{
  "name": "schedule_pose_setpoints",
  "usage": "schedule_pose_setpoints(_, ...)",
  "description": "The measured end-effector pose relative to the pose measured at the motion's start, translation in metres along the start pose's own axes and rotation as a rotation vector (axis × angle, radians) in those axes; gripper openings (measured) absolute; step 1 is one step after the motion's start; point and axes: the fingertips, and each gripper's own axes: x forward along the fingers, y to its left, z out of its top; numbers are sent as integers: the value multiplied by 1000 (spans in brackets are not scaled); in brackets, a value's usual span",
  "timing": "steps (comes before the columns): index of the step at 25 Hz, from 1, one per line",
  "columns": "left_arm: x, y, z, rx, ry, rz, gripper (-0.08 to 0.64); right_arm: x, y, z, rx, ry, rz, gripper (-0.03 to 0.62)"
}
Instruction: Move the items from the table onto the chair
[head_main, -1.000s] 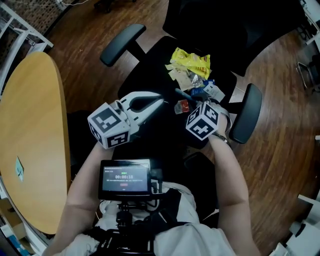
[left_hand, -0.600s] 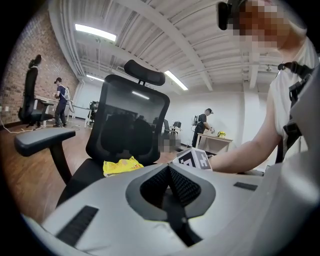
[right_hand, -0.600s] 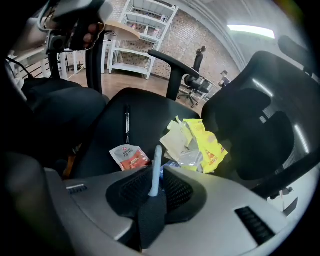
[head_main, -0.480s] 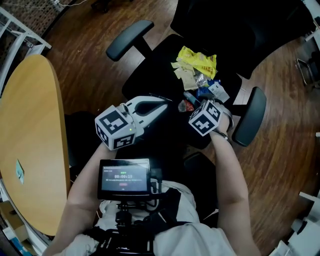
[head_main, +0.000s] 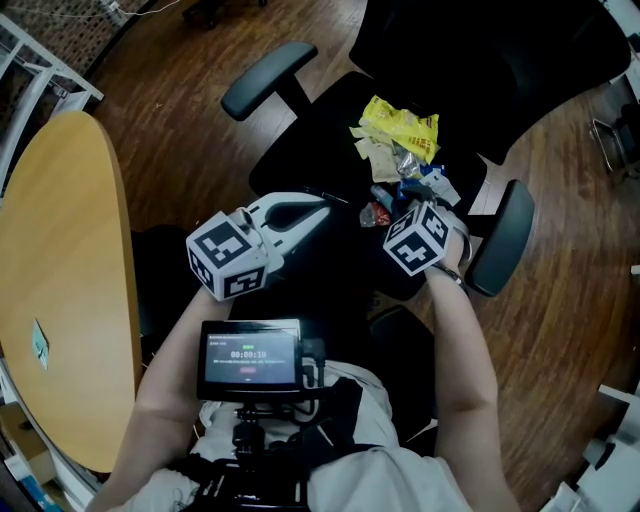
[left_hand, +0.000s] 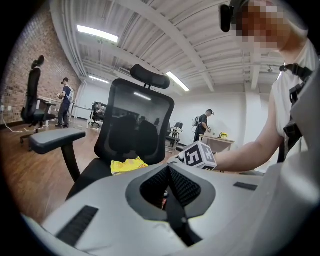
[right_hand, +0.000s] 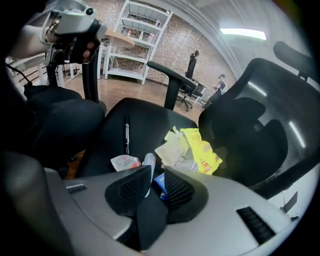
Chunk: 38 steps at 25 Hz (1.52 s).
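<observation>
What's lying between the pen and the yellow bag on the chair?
Some pale crumpled packets lie between the pen and the yellow bag, right up against the bag. The right gripper view shows this most clearly.

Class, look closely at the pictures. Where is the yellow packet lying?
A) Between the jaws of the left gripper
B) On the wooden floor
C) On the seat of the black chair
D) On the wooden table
C: the yellow packet lies on the black chair seat, close to the backrest and beside the other small packets, well away from the wooden table.
</observation>
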Motion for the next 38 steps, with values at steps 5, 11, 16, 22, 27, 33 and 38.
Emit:
schedule_pose_setpoints(5, -35, 16, 28, -10, -81, 88, 11, -35, -11, 47, 61, -156, -11, 31)
schedule_pose_setpoints(11, -99, 2, 71, 28, -161, 193, 11, -121, -4, 133, 141, -476, 67, 3)
schedule_pose_setpoints(16, -146, -23, 108, 76, -209, 253, 11, -204, 2, 180, 87, -677, 141, 3)
schedule_pose_setpoints(22, -174, -36, 125, 131, -210, 304, 11, -252, -21, 129, 57, -593, 39, 3)
schedule_pose_setpoints(27, -173, -37, 125, 126, -208, 312, 11, -324, -54, 106, 82, -582, -88, 3)
schedule_pose_setpoints(33, -178, -51, 144, 137, -265, 300, 11, -412, -15, 188, 38, -905, 112, 3)
schedule_pose_setpoints(38, -190, -61, 162, 180, -307, 331, 11, -426, 9, 263, 9, -1107, 301, 3)
